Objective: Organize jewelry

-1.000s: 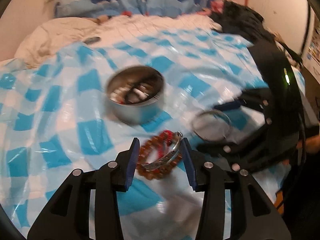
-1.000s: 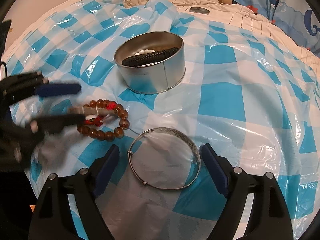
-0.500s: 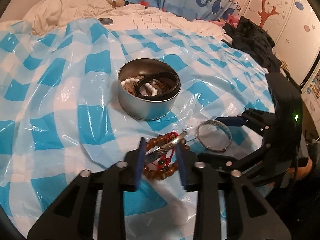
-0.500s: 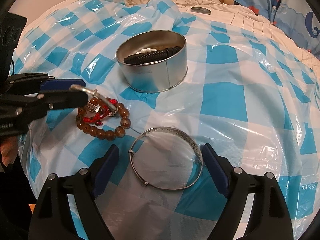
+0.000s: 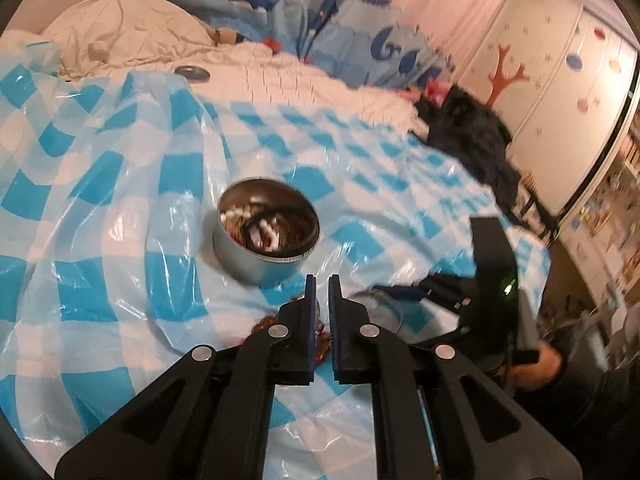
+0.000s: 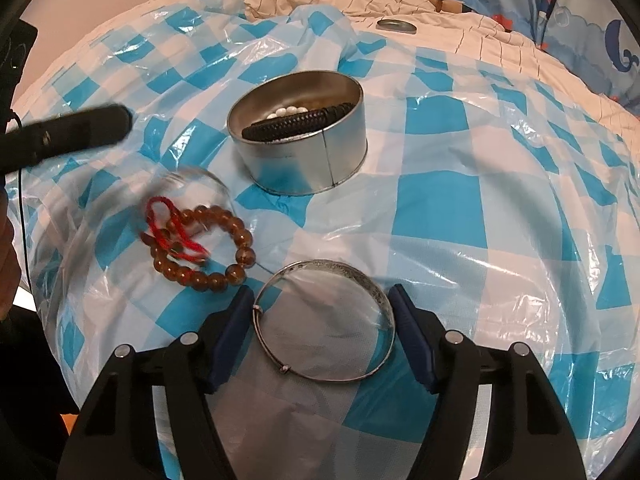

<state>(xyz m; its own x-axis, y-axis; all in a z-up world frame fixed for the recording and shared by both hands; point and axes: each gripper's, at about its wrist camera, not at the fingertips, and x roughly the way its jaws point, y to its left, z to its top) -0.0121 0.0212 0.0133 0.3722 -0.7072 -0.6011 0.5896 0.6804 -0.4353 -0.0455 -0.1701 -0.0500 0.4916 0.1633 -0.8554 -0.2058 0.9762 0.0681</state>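
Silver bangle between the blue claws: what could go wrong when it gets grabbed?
1. The right gripper is closing its jaws around the silver bangle, which lies thin and flat on the crinkly plastic sheet. The pads might slip over it or pinch the sheet instead.
2. The brown bead bracelet lies close beside one finger and could get nudged or dragged along.

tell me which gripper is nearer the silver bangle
Right. The right gripper has its closing jaws on either side of the silver bangle; the left gripper is raised off to the side, beyond the bead bracelet.
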